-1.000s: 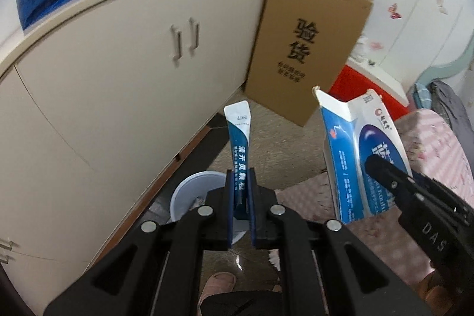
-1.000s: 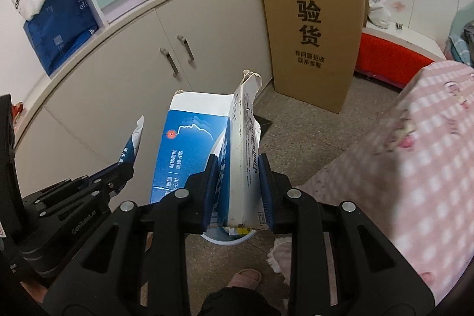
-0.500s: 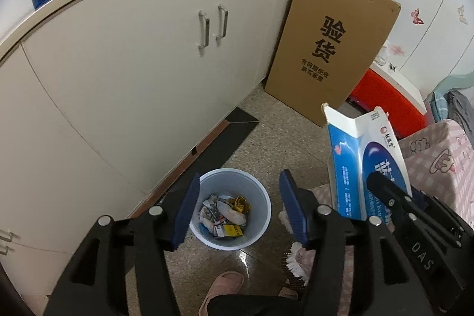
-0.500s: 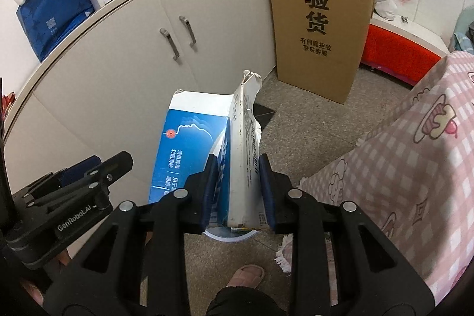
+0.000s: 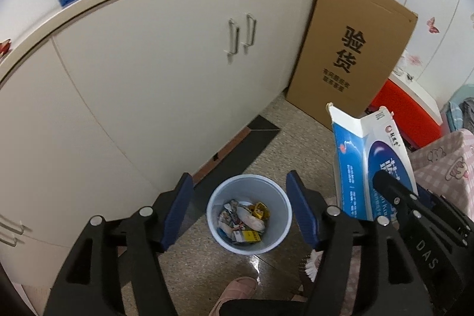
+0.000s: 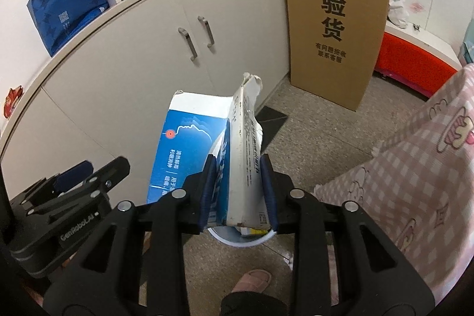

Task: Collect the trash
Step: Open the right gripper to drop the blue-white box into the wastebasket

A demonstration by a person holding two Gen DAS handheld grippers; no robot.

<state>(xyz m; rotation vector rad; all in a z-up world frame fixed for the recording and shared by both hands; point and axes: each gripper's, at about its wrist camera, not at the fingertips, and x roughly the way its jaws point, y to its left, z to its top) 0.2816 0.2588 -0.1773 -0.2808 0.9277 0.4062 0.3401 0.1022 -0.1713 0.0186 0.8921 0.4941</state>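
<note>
Presently, the torn blue-and-white carton [image 6: 207, 150] was clamped upright between the closed-in fingers of the right gripper [image 6: 237, 191], directly above the wastebasket [image 6: 240, 237], whose rim showed only as a sliver under the fingertips. By judgement, that carton was not yet disposed of; releasing it over the bin was the step left.

The left gripper [image 5: 240, 209] stood wide open and held nothing, its jaws framing the wastebasket [image 5: 248, 212] below and ahead of them. Wrappers and scraps [image 5: 243, 216] already lay inside, so part of the collection appeared done.

The left wrist view alone showed the bin's contents and its full round rim; it also showed the carton [image 5: 364, 165] from its broad printed face, off to the right of the left fingers. The right wrist view alone showed the grip on the carton's lower edge and its ragged open top. A flat cardboard sheet [image 6: 334, 19] leaned against the cupboard [image 6: 148, 64] beyond both tools; whether it counted as trash could not be told.
</note>
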